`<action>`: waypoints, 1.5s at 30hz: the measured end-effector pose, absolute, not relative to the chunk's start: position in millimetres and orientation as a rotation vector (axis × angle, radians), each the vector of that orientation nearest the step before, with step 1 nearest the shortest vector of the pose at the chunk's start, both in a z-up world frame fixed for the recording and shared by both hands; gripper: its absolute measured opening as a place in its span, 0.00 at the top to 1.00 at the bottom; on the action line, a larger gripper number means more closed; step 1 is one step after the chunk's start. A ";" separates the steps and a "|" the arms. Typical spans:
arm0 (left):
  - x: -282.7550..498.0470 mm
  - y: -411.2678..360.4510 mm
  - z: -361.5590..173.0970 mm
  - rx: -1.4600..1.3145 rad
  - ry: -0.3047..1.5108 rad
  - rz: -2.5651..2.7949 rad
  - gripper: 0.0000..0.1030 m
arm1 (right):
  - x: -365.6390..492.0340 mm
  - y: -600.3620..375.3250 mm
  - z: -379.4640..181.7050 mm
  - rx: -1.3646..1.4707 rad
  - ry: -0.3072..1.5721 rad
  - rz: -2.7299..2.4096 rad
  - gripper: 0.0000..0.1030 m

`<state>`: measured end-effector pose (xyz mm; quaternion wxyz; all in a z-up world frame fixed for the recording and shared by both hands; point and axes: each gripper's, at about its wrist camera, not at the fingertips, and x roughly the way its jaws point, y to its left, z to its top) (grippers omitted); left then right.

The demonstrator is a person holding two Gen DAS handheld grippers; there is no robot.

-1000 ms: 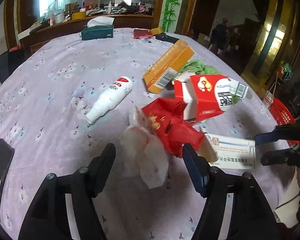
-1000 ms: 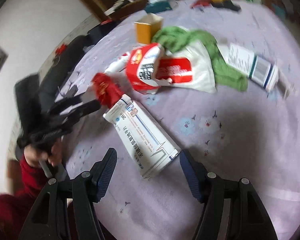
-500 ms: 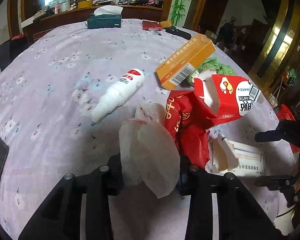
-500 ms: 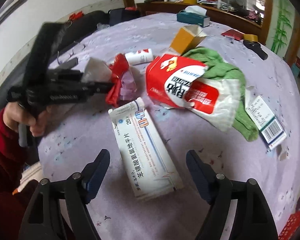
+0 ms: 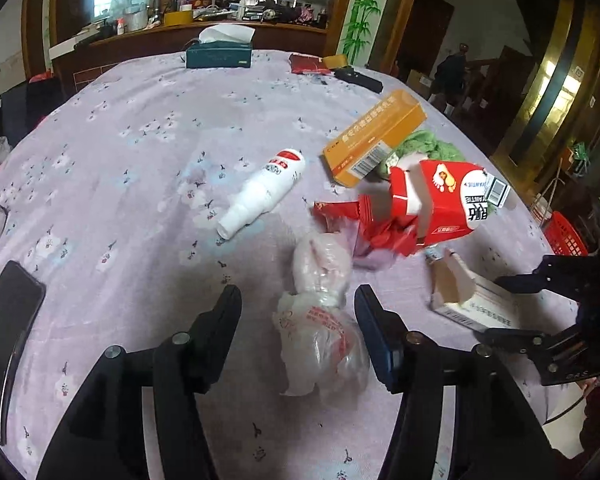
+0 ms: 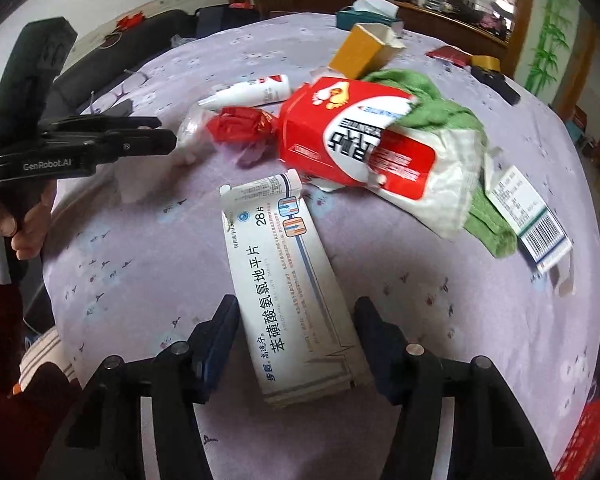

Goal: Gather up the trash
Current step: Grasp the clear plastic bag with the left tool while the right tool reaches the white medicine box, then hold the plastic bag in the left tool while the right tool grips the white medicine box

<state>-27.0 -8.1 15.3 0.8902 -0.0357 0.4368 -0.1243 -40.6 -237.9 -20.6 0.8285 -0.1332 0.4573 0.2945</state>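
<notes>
We see both grippers spread wide, left gripper (image 5: 298,308) straddling a crumpled clear bag (image 5: 320,320) with unreadable contents, right gripper (image 6: 296,320) straddling a white medicine box (image 6: 288,284) whose 12 o'clock flap gapes open.

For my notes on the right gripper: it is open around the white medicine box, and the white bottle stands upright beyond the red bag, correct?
Not quite. The white bottle lies on its side, as the right wrist view shows. The right gripper is open around the white medicine box, with the red bag beyond.

Lilac floral tablecloth (image 5: 140,128), orange box (image 5: 374,138), red wrapper (image 6: 236,126), green cloth (image 6: 440,100)
</notes>
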 end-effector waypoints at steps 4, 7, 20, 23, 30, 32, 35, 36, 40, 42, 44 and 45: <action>-24.2 -19.5 5.6 -0.040 0.934 -0.256 0.44 | -45.7 -247.0 -19.2 -0.225 0.974 0.606 0.39; -23.1 -27.5 -1.6 -0.023 0.948 -0.233 0.57 | -50.6 -251.5 -16.7 -0.178 0.966 0.594 0.40; -64.1 -62.1 16.4 -0.017 0.771 -0.118 0.63 | -69.0 -255.2 -15.4 -0.118 0.916 0.485 0.42; -72.9 -68.8 24.7 -0.009 0.719 -0.104 0.63 | -68.2 -256.3 -17.8 -0.128 0.916 0.462 0.41; -77.8 -79.4 34.4 0.018 0.657 -0.060 0.63 | -72.0 -258.5 -22.1 -0.102 0.894 0.426 0.42; -78.1 -81.7 35.8 0.028 0.648 -0.049 0.63 | -73.2 -262.5 -21.3 -0.063 0.892 0.431 0.43; -77.9 -84.3 37.7 0.046 0.636 -0.033 0.63 | -78.3 -268.6 -14.4 -0.023 0.866 0.421 0.43; -78.6 -85.1 37.6 0.052 0.633 -0.029 0.63 | -79.3 -269.4 -12.2 -0.020 0.858 0.415 0.43; -80.2 -89.0 38.9 0.066 0.625 -0.021 0.63 | -86.2 -273.7 0.5 -0.004 0.814 0.386 0.42; -81.1 -91.0 39.8 0.075 0.618 -0.020 0.63 | -88.9 -274.4 5.1 -0.005 0.800 0.378 0.43; -82.7 -92.5 39.7 0.082 0.616 -0.021 0.63 | -91.6 -274.7 10.1 -0.003 0.786 0.375 0.43; -83.1 -93.7 40.0 0.088 0.612 -0.020 0.63 | -92.0 -275.3 12.0 -0.001 0.782 0.374 0.42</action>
